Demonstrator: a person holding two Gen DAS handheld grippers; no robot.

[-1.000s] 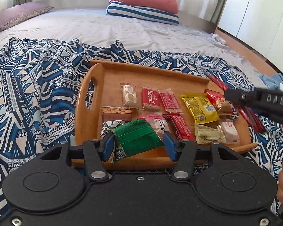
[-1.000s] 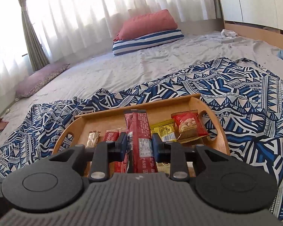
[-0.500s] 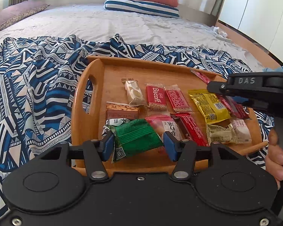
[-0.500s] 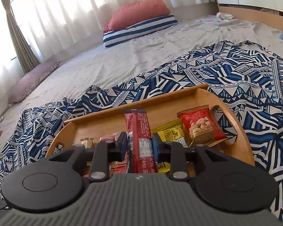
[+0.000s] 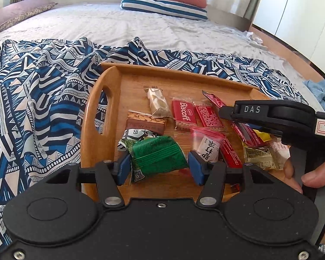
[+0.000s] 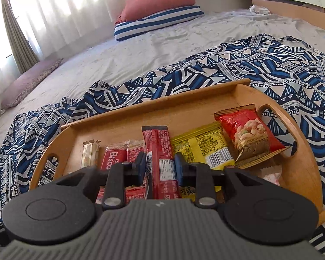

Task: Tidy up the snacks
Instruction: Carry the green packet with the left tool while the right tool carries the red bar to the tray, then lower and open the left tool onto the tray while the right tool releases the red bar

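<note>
On the bed, a wooden tray (image 5: 110, 80) with cut-out handles lies on a blue-and-white patterned cloth (image 5: 43, 91). Most snacks already sit in it: from nine o'clock, a nougat bar (image 5: 157, 101), a red Biscoff pack (image 5: 183, 113), a yellow packet (image 6: 202, 146) and, at three o'clock, a red nut bag (image 6: 249, 134). Two remain in hand, so the job looks nearly done. The left gripper (image 5: 159, 162) has its fingers clamped on a green foil packet (image 5: 157, 154) over the tray's six o'clock edge. The right gripper (image 6: 160, 166) has its fingers pinched on a long red bar (image 6: 161, 151) above the tray's middle. Compared with a second ago, both grippers sit lower and closer to the tray, and the right one has swung inward over the snacks.
</note>
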